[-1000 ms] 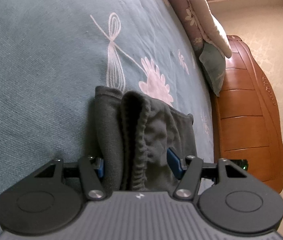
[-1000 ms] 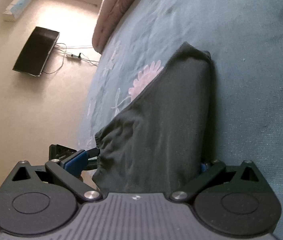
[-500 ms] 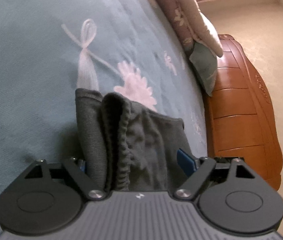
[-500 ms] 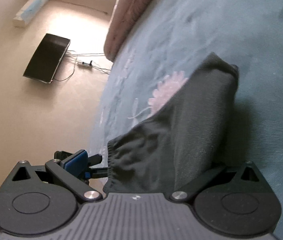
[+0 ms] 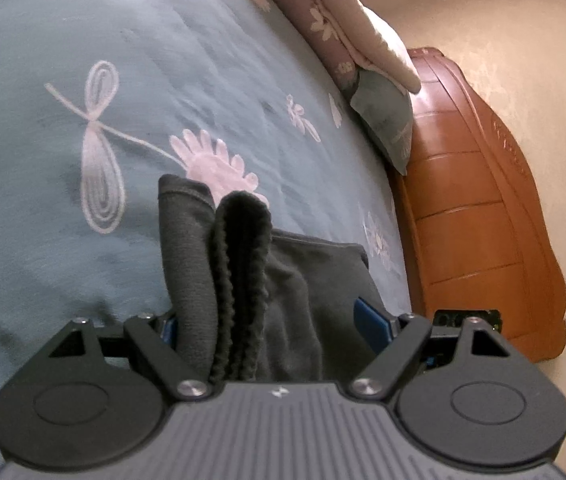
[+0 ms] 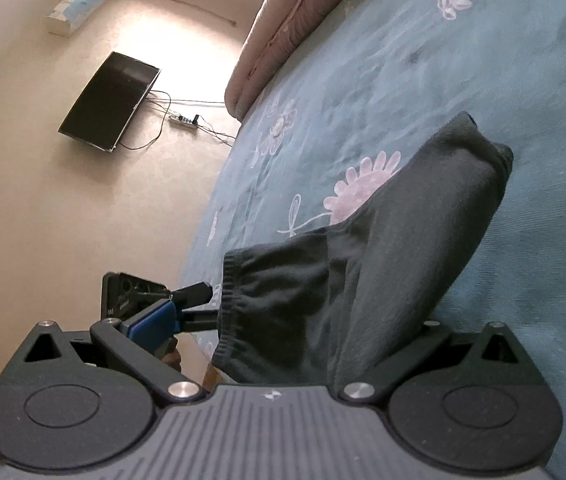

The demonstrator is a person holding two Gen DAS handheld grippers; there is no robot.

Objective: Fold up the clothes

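one dark garment (image 5: pixel 283 296), between left gripper (image 5: pixel 271 320) jaws

You have a teal bedspread (image 5: pixel 163 60) with pink flowers, a floral quilt (image 5: pixel 335 20) over a pillow (image 5: pixel 387 120), a wooden headboard (image 5: pixel 475 220), and a dark screen (image 6: pixel 109 100) beside a power strip (image 6: pixel 185 120).

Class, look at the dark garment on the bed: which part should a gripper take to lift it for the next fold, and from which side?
Take the ribbed waistband, the thickest, firmest edge of the garment. Come from the bed's near edge, pads above and below the band: it lies nearest that edge, between the open fingers of the left gripper.
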